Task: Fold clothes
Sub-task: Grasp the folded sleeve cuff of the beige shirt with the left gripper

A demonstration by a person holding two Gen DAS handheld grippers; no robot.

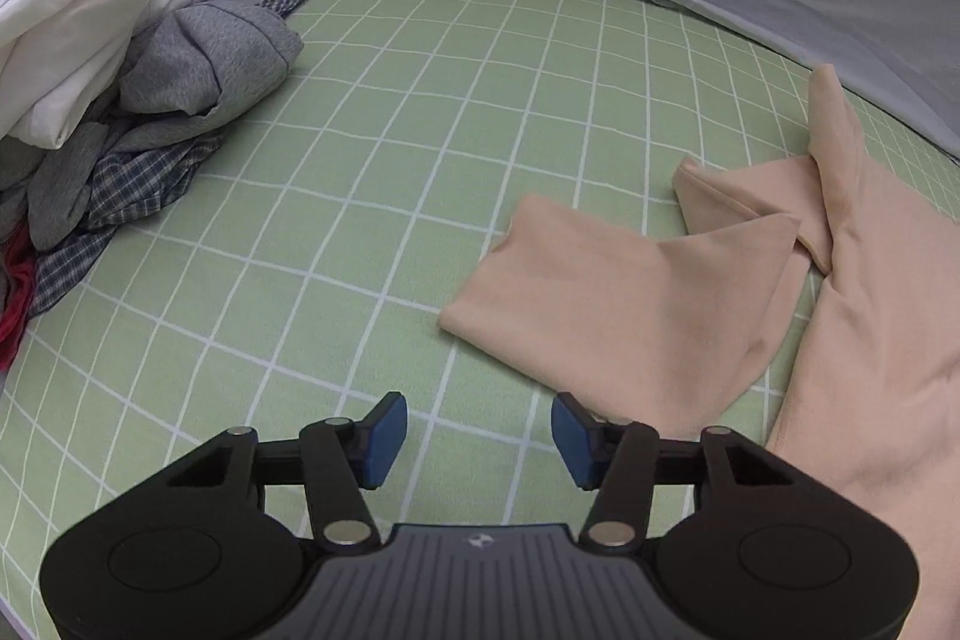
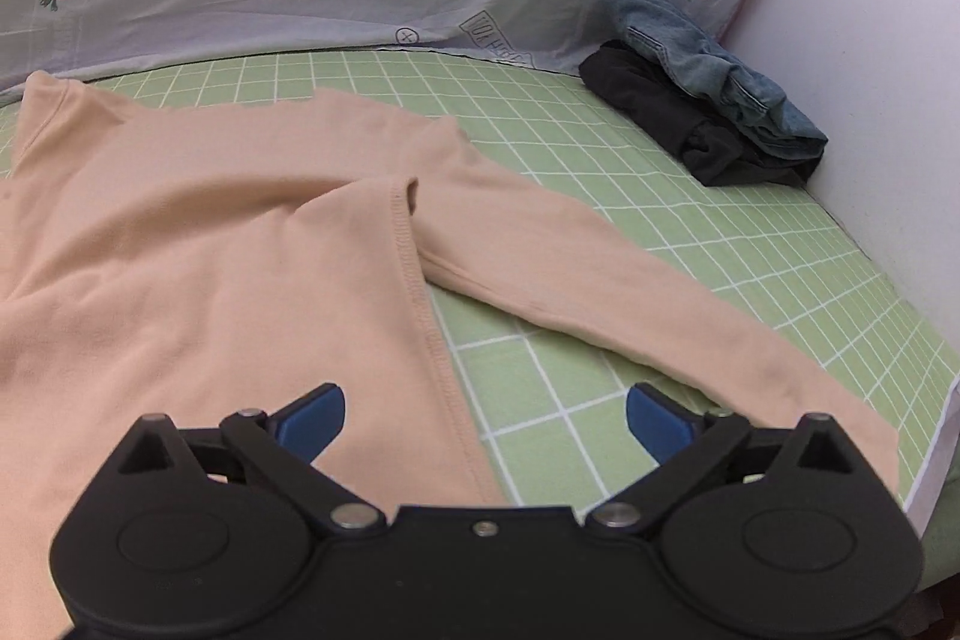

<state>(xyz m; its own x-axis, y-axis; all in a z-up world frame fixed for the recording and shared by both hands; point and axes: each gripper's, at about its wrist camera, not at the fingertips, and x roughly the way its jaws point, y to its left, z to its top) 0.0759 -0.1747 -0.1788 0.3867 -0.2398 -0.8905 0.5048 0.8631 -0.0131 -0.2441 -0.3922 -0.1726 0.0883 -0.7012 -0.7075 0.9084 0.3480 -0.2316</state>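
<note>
Left gripper: jaws apart, nothing between them.
Right gripper: jaws wide, empty.
Peach shirt: spread on green checked sheet, cut off at frame edges.
Laundry pile: far left, partly cropped.

L gripper: tilted steeply down, black linkage arms splayed out from the grey ribbed body. Blue pads face each other w/ a moderate gap, approx half spread. Nothing between them, nothing pinched. Both fingers look symmetric, pads upright, no visible twist.

R gripper: angled down less steeply than the L one. Jaws spread wide, linkage arms swung far outward to both sides. Blue pads well apart, tips angled outward, nothing pressed between them. Body black, pivot bolts visible at both sides.

No hand, wrist or sleeve visible in either view; only the gripper hardware shows.
</note>
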